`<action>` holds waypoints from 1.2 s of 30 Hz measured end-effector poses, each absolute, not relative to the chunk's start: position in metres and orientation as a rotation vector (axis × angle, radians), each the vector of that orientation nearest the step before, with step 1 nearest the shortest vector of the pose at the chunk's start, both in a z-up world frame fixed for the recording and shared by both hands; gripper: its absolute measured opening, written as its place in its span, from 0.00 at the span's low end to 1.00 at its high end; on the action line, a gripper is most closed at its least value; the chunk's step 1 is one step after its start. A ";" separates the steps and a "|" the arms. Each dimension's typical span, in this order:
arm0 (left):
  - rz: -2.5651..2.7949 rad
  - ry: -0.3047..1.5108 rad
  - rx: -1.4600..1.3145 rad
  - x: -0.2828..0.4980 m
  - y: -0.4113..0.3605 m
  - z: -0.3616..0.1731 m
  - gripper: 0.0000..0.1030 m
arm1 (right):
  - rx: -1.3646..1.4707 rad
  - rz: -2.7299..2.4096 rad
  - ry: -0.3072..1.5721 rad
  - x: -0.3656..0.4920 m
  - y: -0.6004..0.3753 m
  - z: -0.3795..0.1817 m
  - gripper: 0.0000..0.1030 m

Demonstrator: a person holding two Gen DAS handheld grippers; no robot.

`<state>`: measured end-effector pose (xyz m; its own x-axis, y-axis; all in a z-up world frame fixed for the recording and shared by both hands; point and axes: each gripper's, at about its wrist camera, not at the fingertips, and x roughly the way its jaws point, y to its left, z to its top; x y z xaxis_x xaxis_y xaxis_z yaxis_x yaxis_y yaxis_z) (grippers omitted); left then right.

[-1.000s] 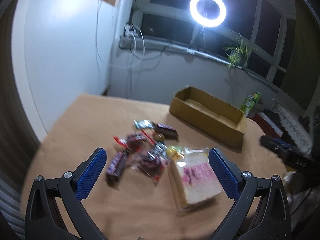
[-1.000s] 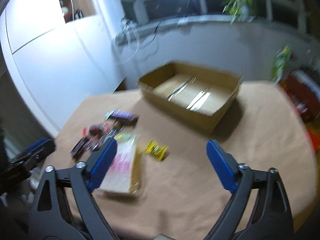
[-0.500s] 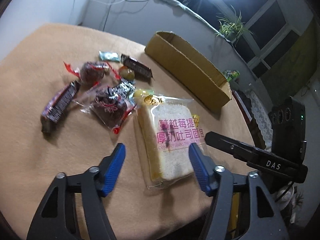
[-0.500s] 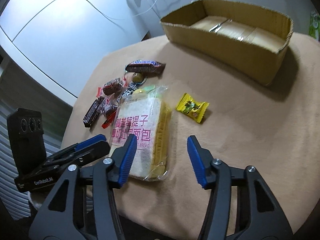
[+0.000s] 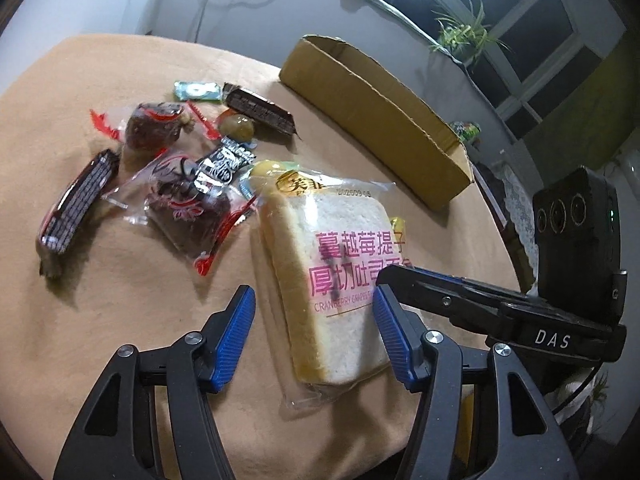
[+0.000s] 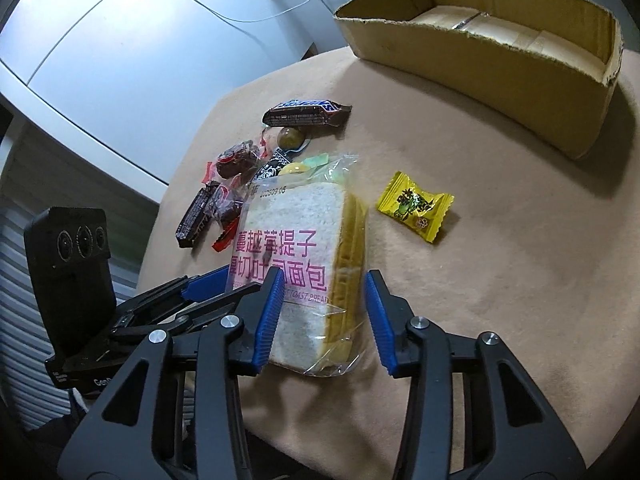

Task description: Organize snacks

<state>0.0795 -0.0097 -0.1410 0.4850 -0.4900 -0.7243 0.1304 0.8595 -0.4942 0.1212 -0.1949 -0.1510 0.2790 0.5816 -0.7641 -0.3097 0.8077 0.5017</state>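
A bagged slice of toast bread (image 5: pixel 336 264) with pink print lies on the tan table cloth (image 5: pixel 120 320). My left gripper (image 5: pixel 312 304) straddles its near end, jaws half open, and a gap shows at the left pad. From the other side, my right gripper (image 6: pixel 324 280) hangs over the bread's (image 6: pixel 296 240) crust edge. Its jaws are closing with the crust between them, and the pads do not press. Loose snacks lie beyond: a Snickers bar (image 6: pixel 306 112), a yellow candy (image 6: pixel 416 210), two red-wrapped cakes (image 5: pixel 188 208) and a dark bar (image 5: pixel 76 208).
An open cardboard box (image 6: pixel 480 52) stands at the back of the table; it also shows in the left wrist view (image 5: pixel 380 128). A green candy (image 5: pixel 198 91) and a round olive sweet (image 5: pixel 239 126) lie near the Snickers. The table's near edge is close below both grippers.
Both grippers sank and tipped down onto the bread, and their jaws narrowed from wide open. In the last half second the right jaws closed further.
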 end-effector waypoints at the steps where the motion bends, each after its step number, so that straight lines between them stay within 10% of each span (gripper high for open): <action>1: -0.395 0.999 -0.398 0.080 -0.010 -0.141 0.58 | 0.278 0.609 1.143 0.121 -0.195 -0.151 0.42; 36: -0.504 0.835 -0.320 0.110 -0.046 -0.082 0.45 | 0.307 0.587 0.997 0.148 -0.238 -0.085 0.34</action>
